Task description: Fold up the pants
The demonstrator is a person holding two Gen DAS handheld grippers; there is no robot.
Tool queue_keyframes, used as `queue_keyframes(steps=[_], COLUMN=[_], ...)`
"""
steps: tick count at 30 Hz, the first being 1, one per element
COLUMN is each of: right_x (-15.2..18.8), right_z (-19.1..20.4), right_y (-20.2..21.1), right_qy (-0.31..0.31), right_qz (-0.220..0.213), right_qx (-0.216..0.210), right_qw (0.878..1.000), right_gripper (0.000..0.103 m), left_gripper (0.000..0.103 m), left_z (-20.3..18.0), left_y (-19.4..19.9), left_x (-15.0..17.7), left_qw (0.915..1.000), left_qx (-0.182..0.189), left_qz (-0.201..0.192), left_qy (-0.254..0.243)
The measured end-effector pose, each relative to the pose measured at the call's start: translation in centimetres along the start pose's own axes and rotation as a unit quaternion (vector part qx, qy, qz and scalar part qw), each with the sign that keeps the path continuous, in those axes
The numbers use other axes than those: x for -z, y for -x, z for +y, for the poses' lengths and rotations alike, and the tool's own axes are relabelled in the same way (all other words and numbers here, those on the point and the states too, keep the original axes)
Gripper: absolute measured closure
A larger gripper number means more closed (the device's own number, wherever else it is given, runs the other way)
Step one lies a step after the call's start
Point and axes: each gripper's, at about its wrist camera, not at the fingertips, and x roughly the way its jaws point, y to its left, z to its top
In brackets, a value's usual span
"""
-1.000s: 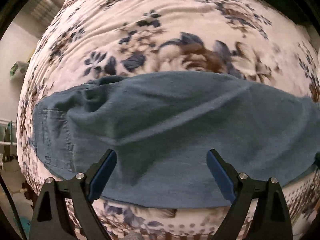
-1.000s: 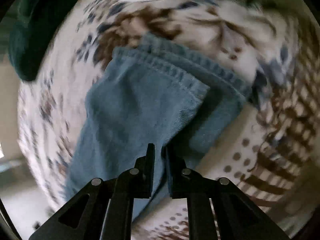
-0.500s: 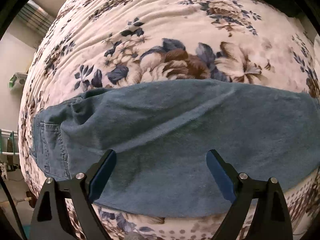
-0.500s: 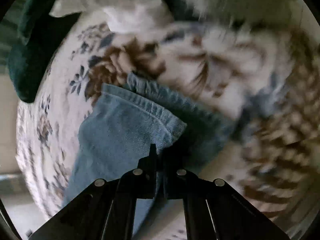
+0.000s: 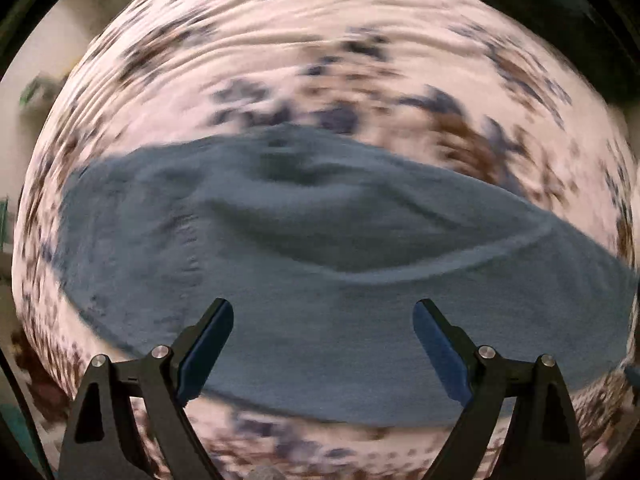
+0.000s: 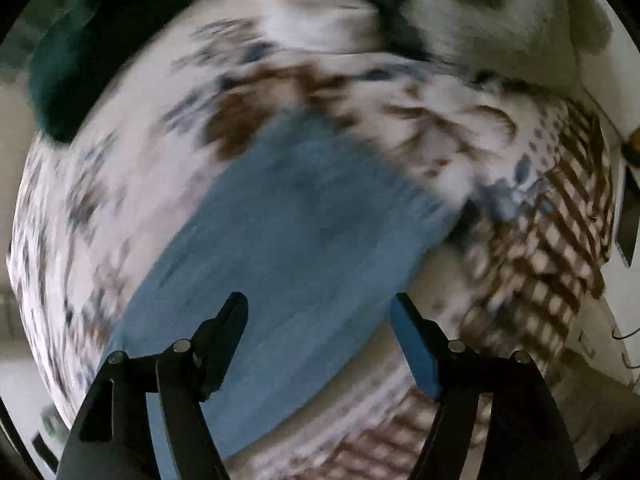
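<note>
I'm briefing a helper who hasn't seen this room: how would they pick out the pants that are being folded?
Find the bed covered by a pale bedspread printed with brown and navy flowers. Lying flat across it is one long band of blue denim, the pants, below both open grippers. Nothing else there is plain blue: the dark green cloth and the whitish fabric lie at the bed's far edge.

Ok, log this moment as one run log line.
pants: flat on floral bedspread | left gripper: open, empty | right gripper: just opened, empty
</note>
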Motion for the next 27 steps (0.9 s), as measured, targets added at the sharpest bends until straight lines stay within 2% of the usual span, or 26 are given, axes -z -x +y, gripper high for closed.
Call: queue_keyframes(steps=[2, 4, 7, 10, 12, 14, 16, 18, 20, 21, 22, 23, 25, 26, 27], right_x=[3.5, 7.9, 15.4, 21.7, 24.3, 26.7, 27.9, 29.1, 29.6, 29.7, 29.9, 29.6, 29.6, 29.3, 29.3], right_z=[3.7, 7.4, 13.7, 17.9, 19.2, 20.0, 19.6, 19.1, 18.3, 18.2, 18.4, 18.2, 18.8, 18.6, 18.8], right_y=[0.9, 0.5, -2.5, -5.3, -6.4, -7.8, -9.1, -10.1, -10.6, -10.5, -10.3, -10.1, -9.4, -9.1, -8.8], right_qy=[0.031, 0.051, 0.059, 0.043, 0.030, 0.005, -0.034, -0.067, -0.076, -0.077, -0.074, -0.070, -0.056, -0.051, -0.042], right_qz=[0.014, 0.055, 0.155, 0.206, 0.211, 0.215, 0.222, 0.227, 0.225, 0.217, 0.204, 0.198, 0.173, 0.169, 0.163], right_qx=[-0.013, -0.047, -0.107, -0.139, -0.145, -0.137, -0.130, -0.122, -0.111, -0.109, -0.108, -0.105, -0.096, -0.093, -0.087], right_qw=[0.999, 0.996, 0.980, 0.968, 0.966, 0.967, 0.966, 0.964, 0.965, 0.967, 0.970, 0.972, 0.979, 0.980, 0.982], right_gripper=[0.027, 0.027, 0.027, 0.028, 0.029, 0.031, 0.032, 0.039, 0.042, 0.044, 0.056, 0.077, 0.089, 0.092, 0.093], left_gripper=[0.011, 0.011, 0.011, 0.011, 0.011, 0.011, 0.011, 0.011, 0.013, 0.016, 0.026, 0.044, 0.062, 0.070, 0.073], left_z=[5.2, 9.7, 18.5, 25.2, 29.2, 32.3, 34.2, 35.2, 35.6, 35.6, 35.5, 35.5, 34.6, 34.1, 33.8], left_y=[0.5, 0.8, 0.7, -0.2, -1.5, -3.5, -5.4, -6.8, -7.9, -8.2, -8.4, -8.4, -7.9, -7.5, -7.1], left_x=[-0.1, 0.0, 0.4, 0.8, 1.0, 1.0, 1.0, 1.3, 1.4, 1.5, 1.6, 1.6, 1.5, 1.4, 1.4], left_qw=[0.9993, 0.9977, 0.9917, 0.9844, 0.9794, 0.9751, 0.9706, 0.9654, 0.9617, 0.9613, 0.9606, 0.9600, 0.9641, 0.9675, 0.9699], left_qx=[-0.006, -0.011, -0.026, -0.047, -0.046, -0.029, -0.008, 0.019, 0.042, 0.047, 0.057, 0.065, 0.066, 0.055, 0.049], left_qz=[0.000, 0.000, 0.010, 0.015, 0.024, 0.043, 0.061, 0.068, 0.067, 0.063, 0.055, 0.049, 0.029, 0.019, 0.009], left_qy=[0.036, 0.067, 0.126, 0.169, 0.195, 0.216, 0.233, 0.251, 0.262, 0.264, 0.266, 0.268, 0.256, 0.246, 0.238])
